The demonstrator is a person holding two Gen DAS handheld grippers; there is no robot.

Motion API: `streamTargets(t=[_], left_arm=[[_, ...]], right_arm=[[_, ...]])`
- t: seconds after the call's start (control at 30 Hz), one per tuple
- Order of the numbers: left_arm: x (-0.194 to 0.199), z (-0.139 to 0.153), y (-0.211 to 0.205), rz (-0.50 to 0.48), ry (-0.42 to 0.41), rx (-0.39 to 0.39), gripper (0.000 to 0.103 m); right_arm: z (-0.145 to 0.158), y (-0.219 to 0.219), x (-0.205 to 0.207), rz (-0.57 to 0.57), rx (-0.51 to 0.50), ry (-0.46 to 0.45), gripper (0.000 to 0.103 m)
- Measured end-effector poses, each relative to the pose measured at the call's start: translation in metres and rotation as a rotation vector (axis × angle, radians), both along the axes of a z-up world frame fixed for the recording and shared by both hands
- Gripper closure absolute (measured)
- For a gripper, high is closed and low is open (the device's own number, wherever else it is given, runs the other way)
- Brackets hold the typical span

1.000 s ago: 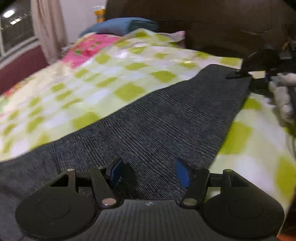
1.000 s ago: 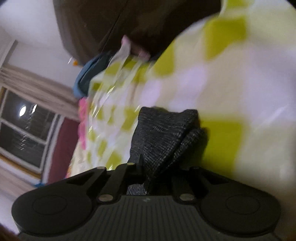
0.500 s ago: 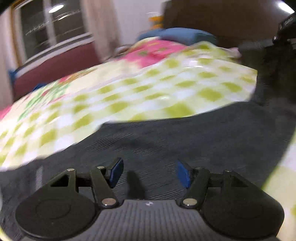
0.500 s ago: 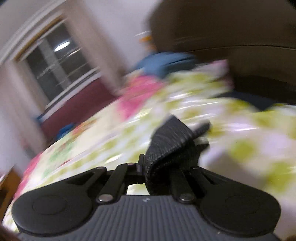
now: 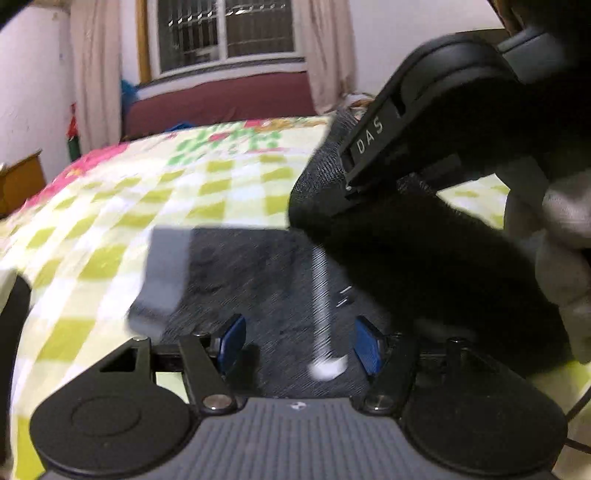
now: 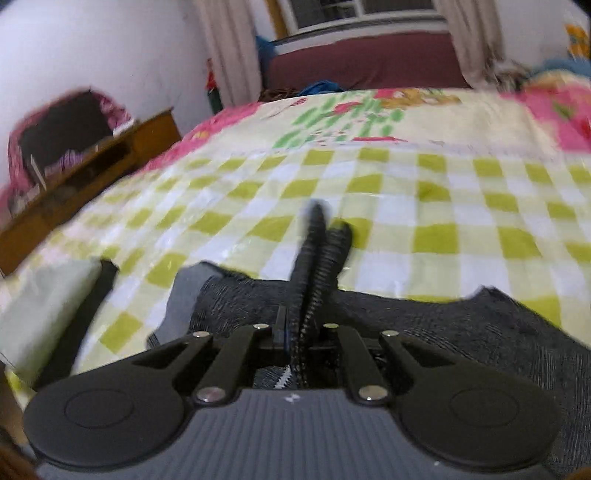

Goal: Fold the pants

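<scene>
The dark grey pants are lying across a green-and-white checked bedspread, a doubled ridge of their fabric rising between the fingers of the right gripper, which is clamping it tight; the left gripper is hovering low over the cloth with its blue pads spread apart and gripping nothing; in the left wrist view, the right gripper is holding the lifted fabric above the flat part of the pants; a window is showing behind.

pants lie on bed; window behind, desk to left of bed
</scene>
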State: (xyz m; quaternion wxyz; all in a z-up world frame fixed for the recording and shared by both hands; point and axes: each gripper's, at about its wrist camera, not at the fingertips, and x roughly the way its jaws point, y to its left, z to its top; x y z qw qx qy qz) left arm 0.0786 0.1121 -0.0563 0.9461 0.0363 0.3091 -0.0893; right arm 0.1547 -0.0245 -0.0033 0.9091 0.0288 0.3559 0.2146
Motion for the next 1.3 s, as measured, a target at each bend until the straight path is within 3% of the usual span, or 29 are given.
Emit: streamTargets(t=[0.1,0.23,0.37,0.4,0.47,0.53,0.63,0.83,0.93,1.03,1.13,1.2,1.3], left_arm=[[0.001,-0.005,0.020,0.007,0.017,-0.073,0.026],[0.001,-0.007,0.021,0.002,0.005,-0.082,0.026],[-0.004,-0.008,0.028,-0.013,0.013,-0.096,0.026],[-0.008,-0.007,0.030,-0.013,0.014,-0.090,0.026],[-0.017,-0.007,0.035,-0.013,0.015,-0.076,0.025],[-0.024,-0.006,0.041,-0.008,0.021,-0.079,0.024],[-0.034,-0.006,0.050,0.000,0.042,-0.094,0.024],[-0.050,0.009,0.059,0.047,-0.028,-0.067,0.024],[-0.044,0.020,0.066,0.045,-0.090,-0.072,0.023],[-0.025,0.024,0.060,0.014,-0.146,-0.025,0.022],[-0.004,0.031,0.052,0.017,-0.180,-0.006,0.021],[0.012,0.031,0.055,0.053,-0.182,-0.029,0.021],[0.037,0.020,0.059,0.097,-0.126,-0.053,0.021]], right_arm=[[0.004,0.016,-0.001,0.016,-0.029,-0.030,0.095],[0.017,0.044,-0.008,0.050,-0.070,-0.125,0.095],[-0.003,0.085,-0.009,0.174,-0.191,-0.142,0.090],[-0.008,0.092,-0.010,0.202,-0.207,-0.118,0.088],[-0.012,0.097,-0.014,0.246,-0.198,-0.089,0.068],[-0.008,0.096,-0.025,0.296,-0.154,-0.104,0.058],[-0.002,0.092,-0.034,0.337,-0.085,-0.121,0.056],[0.007,0.062,-0.025,0.227,0.011,-0.080,0.056],[0.009,0.042,-0.012,0.124,-0.029,-0.101,0.055],[0.003,0.025,0.013,0.067,-0.087,-0.088,0.054],[-0.004,0.011,0.044,0.067,-0.072,-0.004,0.054],[-0.005,0.012,0.059,0.068,-0.051,0.006,0.052],[-0.014,0.036,0.072,0.143,-0.055,0.002,0.052]])
